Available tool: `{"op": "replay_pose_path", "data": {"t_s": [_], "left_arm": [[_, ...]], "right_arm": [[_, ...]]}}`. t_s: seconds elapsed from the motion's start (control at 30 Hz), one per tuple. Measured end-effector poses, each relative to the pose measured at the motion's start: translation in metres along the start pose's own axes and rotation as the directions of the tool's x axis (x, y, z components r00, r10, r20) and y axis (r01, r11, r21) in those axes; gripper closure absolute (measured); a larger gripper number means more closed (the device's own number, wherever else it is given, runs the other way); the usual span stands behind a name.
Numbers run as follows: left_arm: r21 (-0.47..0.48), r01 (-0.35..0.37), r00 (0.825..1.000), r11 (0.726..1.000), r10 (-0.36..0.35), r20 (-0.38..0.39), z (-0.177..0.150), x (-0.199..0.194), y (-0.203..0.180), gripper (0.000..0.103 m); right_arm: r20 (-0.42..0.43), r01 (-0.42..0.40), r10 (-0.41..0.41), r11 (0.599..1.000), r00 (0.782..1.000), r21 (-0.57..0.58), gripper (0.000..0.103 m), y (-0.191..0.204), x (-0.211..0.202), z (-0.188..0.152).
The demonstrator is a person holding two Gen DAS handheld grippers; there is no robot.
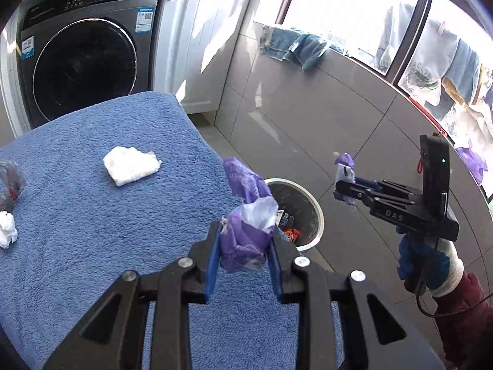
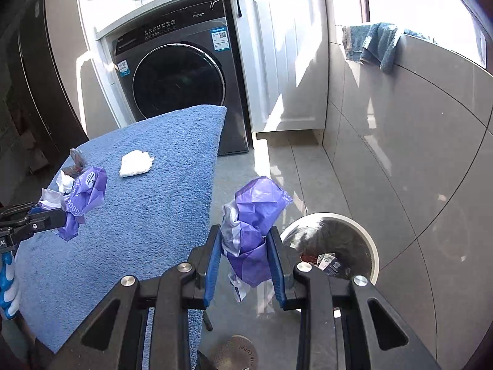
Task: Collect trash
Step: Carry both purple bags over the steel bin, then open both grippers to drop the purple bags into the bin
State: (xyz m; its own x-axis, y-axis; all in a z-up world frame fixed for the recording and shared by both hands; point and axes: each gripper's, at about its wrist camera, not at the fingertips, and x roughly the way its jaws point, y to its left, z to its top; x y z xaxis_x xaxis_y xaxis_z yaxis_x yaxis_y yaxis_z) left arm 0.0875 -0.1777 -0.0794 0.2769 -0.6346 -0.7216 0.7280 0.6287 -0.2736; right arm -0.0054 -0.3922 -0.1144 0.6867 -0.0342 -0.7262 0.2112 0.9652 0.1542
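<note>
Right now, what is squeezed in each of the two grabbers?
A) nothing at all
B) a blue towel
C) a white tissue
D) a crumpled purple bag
D: the left gripper and the right gripper each have their jaws shut on a crumpled purple bag.

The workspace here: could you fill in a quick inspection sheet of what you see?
Surface: blue towel covering a table.
Job's things: a purple bag in the left gripper; another purple bag in the right gripper; trash bin on the floor, litter inside.
Clutter: white tissue wad, small white scrap, clear wrapper on the towel.
Grippers: both shut on bags.
Cables: black cord below the right hand.
Surroundings: washing machine, white cabinet, jeans on the ledge.
</note>
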Motion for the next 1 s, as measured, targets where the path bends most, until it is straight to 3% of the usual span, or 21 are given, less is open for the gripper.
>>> {"op": "replay_pose_path", "data": {"t_s": [0.17,0.4,0.47,0.53,0.67,0.77,1.0], "left_arm": [[0.037,0.057,0.995,0.998,-0.053,-0.085,0.041,0.079,-0.049,0.076],[-0.025,0.136,0.981,0.990,-0.138,-0.137,0.081,0.167,-0.089,0.073],[-0.036,0.151,0.978,0.988,-0.154,-0.142,0.087,0.183,-0.097,0.066],[-0.045,0.154,0.977,0.987,-0.159,-0.141,0.093,0.193,-0.104,0.053],[-0.059,0.152,0.980,0.987,-0.159,-0.124,0.101,0.198,-0.110,0.044],[-0.052,0.153,0.981,0.987,-0.158,-0.111,0.101,0.192,-0.112,0.044],[0.011,0.068,0.998,0.998,-0.068,-0.014,0.085,0.130,-0.105,0.044]], "right_arm": [[-0.023,0.030,-0.029,0.996,0.999,0.078,0.074,-0.054,0.024,-0.002],[-0.055,0.058,-0.050,0.986,0.997,0.154,0.073,-0.105,0.057,-0.004],[-0.060,0.073,-0.064,0.983,0.996,0.171,0.073,-0.115,0.062,-0.006],[-0.062,0.091,-0.081,0.978,0.995,0.185,0.065,-0.120,0.062,-0.007],[-0.060,0.113,-0.103,0.974,0.993,0.197,0.059,-0.130,0.056,-0.012],[-0.049,0.122,-0.114,0.971,0.992,0.204,0.059,-0.130,0.046,-0.013],[0.036,0.097,-0.106,0.977,0.994,0.191,0.059,-0.113,0.005,-0.005]]}}
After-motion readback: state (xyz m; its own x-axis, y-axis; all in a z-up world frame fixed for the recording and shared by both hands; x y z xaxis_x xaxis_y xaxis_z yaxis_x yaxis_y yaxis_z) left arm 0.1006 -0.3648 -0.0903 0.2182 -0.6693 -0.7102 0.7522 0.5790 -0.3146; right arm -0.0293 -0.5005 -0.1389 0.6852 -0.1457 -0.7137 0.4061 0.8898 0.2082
